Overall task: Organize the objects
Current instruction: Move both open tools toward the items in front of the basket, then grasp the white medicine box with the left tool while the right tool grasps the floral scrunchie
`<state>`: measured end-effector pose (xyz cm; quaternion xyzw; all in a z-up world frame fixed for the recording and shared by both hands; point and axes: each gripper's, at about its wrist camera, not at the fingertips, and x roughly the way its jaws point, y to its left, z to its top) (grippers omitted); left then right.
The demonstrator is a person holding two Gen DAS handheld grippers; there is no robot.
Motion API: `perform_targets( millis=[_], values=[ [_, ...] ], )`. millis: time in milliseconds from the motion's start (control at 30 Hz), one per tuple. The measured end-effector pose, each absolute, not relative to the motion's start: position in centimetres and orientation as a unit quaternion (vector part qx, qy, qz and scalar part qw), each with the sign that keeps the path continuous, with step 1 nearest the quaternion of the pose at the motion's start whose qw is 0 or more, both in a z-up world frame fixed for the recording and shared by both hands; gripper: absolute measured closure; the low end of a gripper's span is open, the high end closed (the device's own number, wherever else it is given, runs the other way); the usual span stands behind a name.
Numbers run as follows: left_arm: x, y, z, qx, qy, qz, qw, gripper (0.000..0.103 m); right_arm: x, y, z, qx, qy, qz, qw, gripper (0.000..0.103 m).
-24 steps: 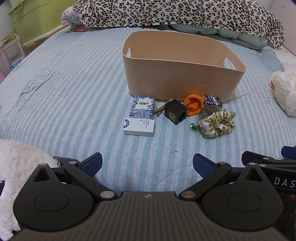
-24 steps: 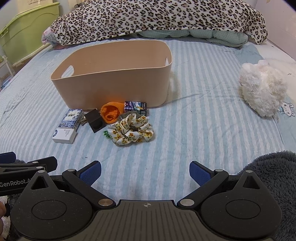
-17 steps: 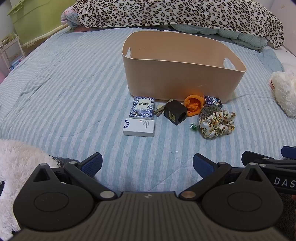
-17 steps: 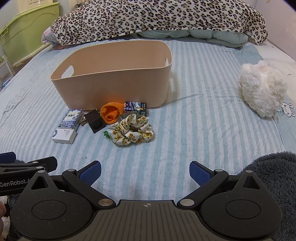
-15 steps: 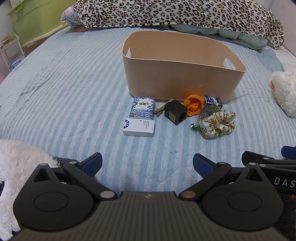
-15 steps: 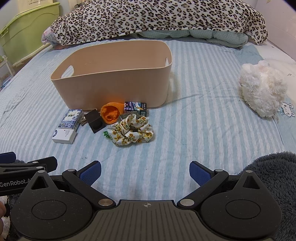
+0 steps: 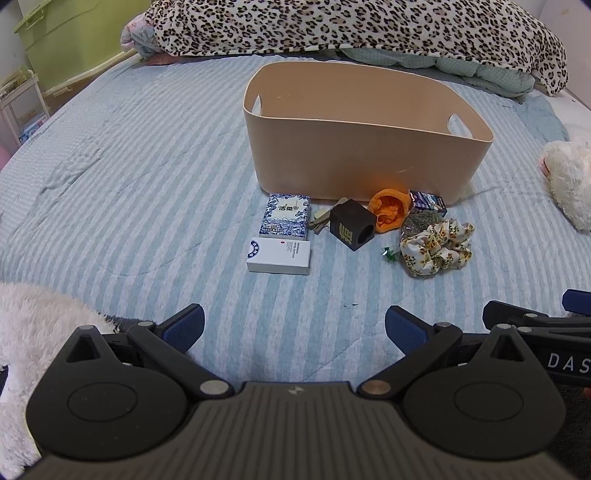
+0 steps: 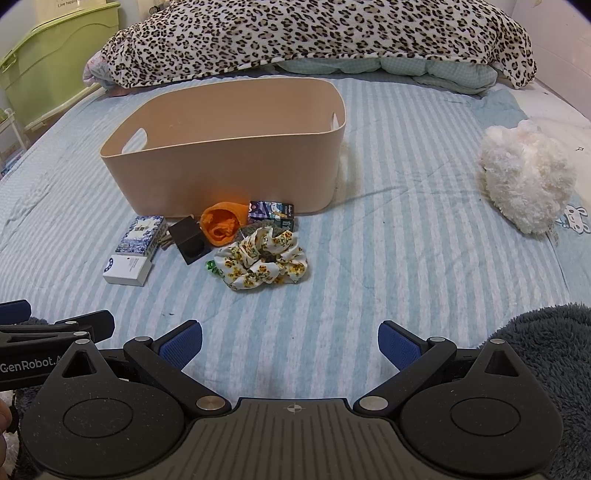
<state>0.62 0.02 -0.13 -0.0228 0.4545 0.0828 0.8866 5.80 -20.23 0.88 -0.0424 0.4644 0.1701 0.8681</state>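
A beige bin [image 7: 362, 162] [image 8: 229, 173] stands on the striped bed. In front of it lie several small things: a blue patterned box [image 7: 285, 215] [image 8: 142, 230], a white box [image 7: 279, 255] [image 8: 127, 270], a black cube [image 7: 352, 229] [image 8: 189, 240], an orange cloth [image 7: 389, 208] [image 8: 223, 221], a small purple carton [image 7: 428, 202] [image 8: 271, 212] and a floral scrunchie [image 7: 437, 245] [image 8: 264, 260]. My left gripper [image 7: 294, 326] and right gripper [image 8: 290, 341] are both open and empty, held low, well short of the objects.
A leopard blanket [image 7: 351, 26] lies at the bed's head. A white plush toy [image 8: 528, 184] lies at the right. White fluffy fabric [image 7: 33, 325] is beside my left gripper and dark grey fleece [image 8: 554, 350] beside my right. A green bin [image 8: 44, 62] stands off the bed.
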Motion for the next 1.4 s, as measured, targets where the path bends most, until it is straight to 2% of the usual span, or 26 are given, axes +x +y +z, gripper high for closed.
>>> perform_targets(
  millis=[1000,1400],
  values=[
    [4.6,1.5,-2.5,-0.027,0.464,0.107,0.879,0.000,9.6,-19.6,-1.6,-0.051,0.470,0.169,0.865,0.000],
    [8.0,3.4,-5.3,-0.025,0.462,0.133,0.877,0.000,13.0,-18.3,-4.0,-0.055,0.464,0.184,0.865,0.005]
  ],
)
